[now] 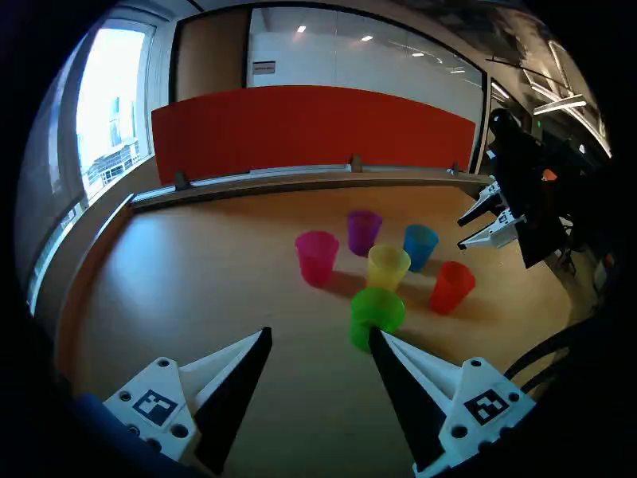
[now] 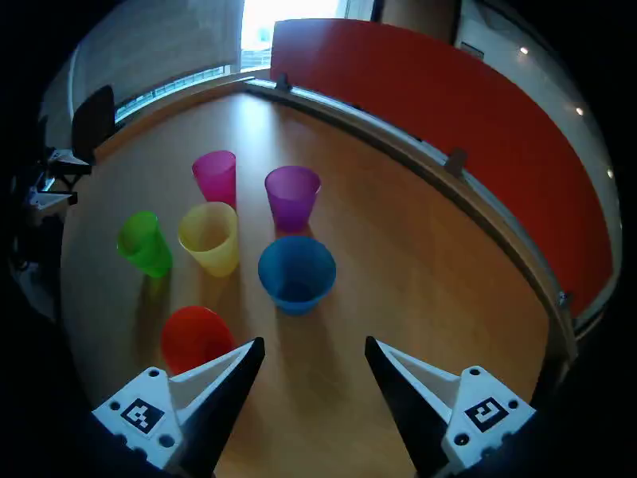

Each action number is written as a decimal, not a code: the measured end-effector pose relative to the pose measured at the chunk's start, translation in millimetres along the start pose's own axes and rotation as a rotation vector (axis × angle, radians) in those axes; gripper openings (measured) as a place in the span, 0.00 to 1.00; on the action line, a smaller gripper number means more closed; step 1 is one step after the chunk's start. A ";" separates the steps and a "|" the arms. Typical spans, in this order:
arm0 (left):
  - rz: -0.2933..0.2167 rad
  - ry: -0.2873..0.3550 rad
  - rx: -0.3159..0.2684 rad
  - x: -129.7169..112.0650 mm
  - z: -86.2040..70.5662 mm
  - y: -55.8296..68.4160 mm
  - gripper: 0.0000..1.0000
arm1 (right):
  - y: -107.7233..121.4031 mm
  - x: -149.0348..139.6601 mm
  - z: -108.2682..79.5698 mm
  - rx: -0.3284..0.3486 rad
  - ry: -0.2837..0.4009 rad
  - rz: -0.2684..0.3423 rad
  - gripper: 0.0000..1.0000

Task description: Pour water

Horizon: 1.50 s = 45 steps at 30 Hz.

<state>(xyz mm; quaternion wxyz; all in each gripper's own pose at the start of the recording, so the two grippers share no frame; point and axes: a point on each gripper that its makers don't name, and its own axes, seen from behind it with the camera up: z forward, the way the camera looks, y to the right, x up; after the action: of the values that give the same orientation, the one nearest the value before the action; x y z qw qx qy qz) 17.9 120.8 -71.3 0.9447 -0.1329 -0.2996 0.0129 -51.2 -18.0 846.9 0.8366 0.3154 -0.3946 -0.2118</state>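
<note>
Several plastic cups stand upright in a cluster on the wooden table [image 1: 199, 271]: pink [image 1: 316, 256], purple [image 1: 363, 231], blue [image 1: 420, 245], yellow [image 1: 387, 267], red [image 1: 451, 286] and green [image 1: 376, 317]. My left gripper [image 1: 318, 341] is open and holds nothing, with the green cup just ahead of its right finger. My right gripper [image 2: 314, 342] is open too, and the blue cup [image 2: 297, 273] stands just ahead of its gap. The red cup [image 2: 193, 338] is partly hidden behind its left finger. In the left gripper view the right gripper [image 1: 480, 226] hovers open beyond the blue cup.
A red partition panel [image 1: 310, 127] and a metal rail [image 1: 263, 177] line the table's far edge. Windows [image 1: 111, 119] run along the left side. Bare wood [image 2: 430, 263] lies between the cups and the panel. A dark chair [image 2: 94, 115] stands by the window.
</note>
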 end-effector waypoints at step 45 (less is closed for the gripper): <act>-0.051 0.157 0.091 72.1 -33.7 -48.6 0.90 | -4.2 35.9 -192.8 -0.503 0.537 0.418 0.98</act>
<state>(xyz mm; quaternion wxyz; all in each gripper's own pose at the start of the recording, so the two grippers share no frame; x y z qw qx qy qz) 93.5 73.3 -44.6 0.9704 -0.0825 -0.2270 -0.0080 122.9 26.8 768.5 0.9856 0.0586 -0.1539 -0.0374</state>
